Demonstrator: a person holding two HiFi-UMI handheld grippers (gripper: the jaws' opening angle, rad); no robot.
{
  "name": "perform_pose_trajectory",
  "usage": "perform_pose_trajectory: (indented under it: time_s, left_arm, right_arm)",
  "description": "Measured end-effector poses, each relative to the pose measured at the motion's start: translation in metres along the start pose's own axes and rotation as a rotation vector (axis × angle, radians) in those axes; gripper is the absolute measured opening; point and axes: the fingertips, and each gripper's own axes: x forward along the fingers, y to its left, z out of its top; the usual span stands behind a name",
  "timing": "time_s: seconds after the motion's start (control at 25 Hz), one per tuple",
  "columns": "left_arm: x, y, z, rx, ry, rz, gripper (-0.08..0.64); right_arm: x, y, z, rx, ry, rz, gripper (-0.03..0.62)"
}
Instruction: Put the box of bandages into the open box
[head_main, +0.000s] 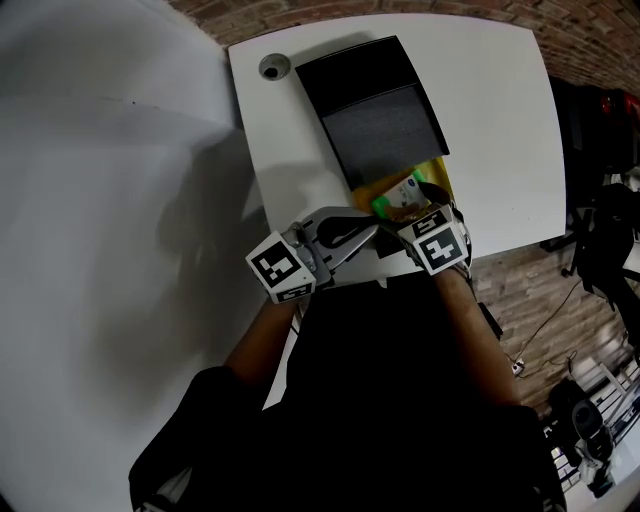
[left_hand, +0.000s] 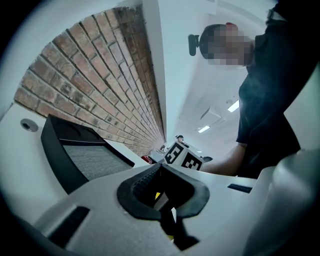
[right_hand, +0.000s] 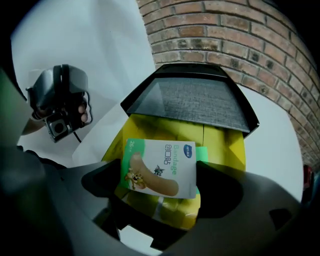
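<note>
The box of bandages (right_hand: 160, 170), green and white with a cartoon on it, sits between the jaws of my right gripper (right_hand: 161, 202), which is shut on it. It hangs just over the near end of the open yellow box (right_hand: 222, 147), whose black lid (right_hand: 195, 102) with grey lining lies tipped back beyond. From the head view, the bandage box (head_main: 404, 193) lies over the yellow box (head_main: 372, 190), in front of the right gripper (head_main: 425, 215). My left gripper (head_main: 368, 233) rests at the yellow box's near left edge, jaws together; a yellow sliver shows in the left gripper (left_hand: 162, 200).
The white table (head_main: 500, 120) has a round cable hole (head_main: 271, 67) at its far left corner. A brick wall (right_hand: 225, 30) stands behind it. Right of the table, bags and cables (head_main: 600, 230) lie on the wooden floor.
</note>
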Motion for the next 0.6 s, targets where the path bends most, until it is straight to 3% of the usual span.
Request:
perform_pose_trajectory:
  time_s: [0.6]
  left_arm:
    - [-0.003,0.000,-0.004,-0.015,-0.009,-0.010,0.015]
  right_arm:
    - [0.016,0.001,-0.002,-0.053,0.039,-0.030,0.469]
